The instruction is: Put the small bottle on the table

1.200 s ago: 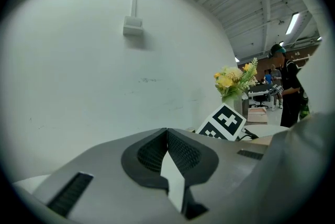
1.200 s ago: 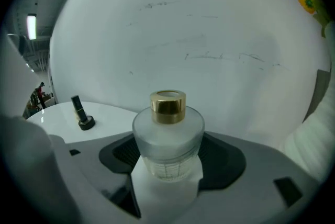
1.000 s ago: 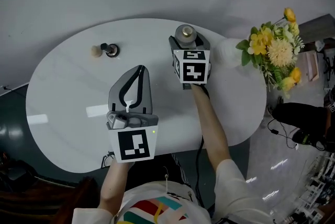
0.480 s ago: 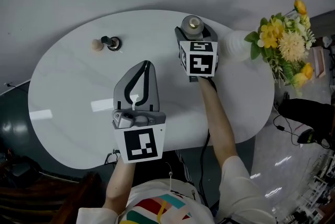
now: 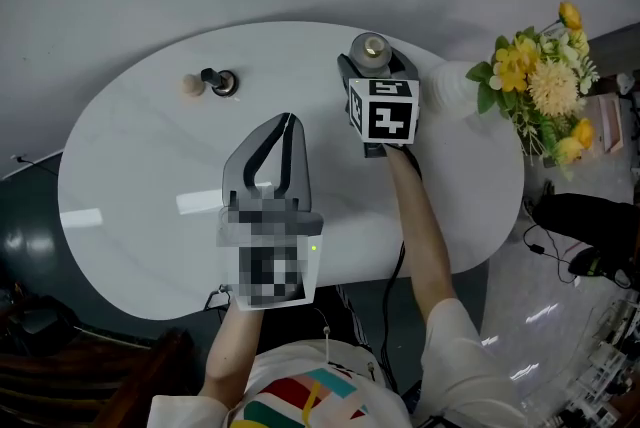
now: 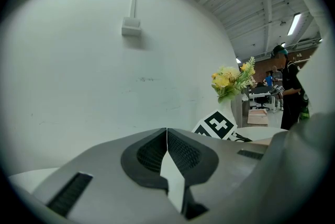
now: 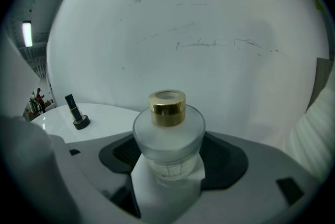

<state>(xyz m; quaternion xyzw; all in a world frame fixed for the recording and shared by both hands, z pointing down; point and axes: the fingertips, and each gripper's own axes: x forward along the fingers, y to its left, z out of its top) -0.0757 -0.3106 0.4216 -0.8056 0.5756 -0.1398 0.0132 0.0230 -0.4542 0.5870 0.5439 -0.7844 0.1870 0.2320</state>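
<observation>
— What's moved since a second ago?
— Hardly anything. Our right gripper sits almost where it was, jaws clamped on the bottle.
— Where's the bottle?
— Upright, over the far side of the table. We can't tell whether its base touches.
— And our left gripper?
— Jaws pressed together on nothing, near the table's middle.
— Anything close by?
— A vase of flowers just right of the bottle. A small dark piece and a beige ball lie well off to its left.

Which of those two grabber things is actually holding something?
The right gripper: its jaws clamp the frosted, gold-capped small bottle. The left gripper has its jaws pressed together with nothing between them.
</observation>
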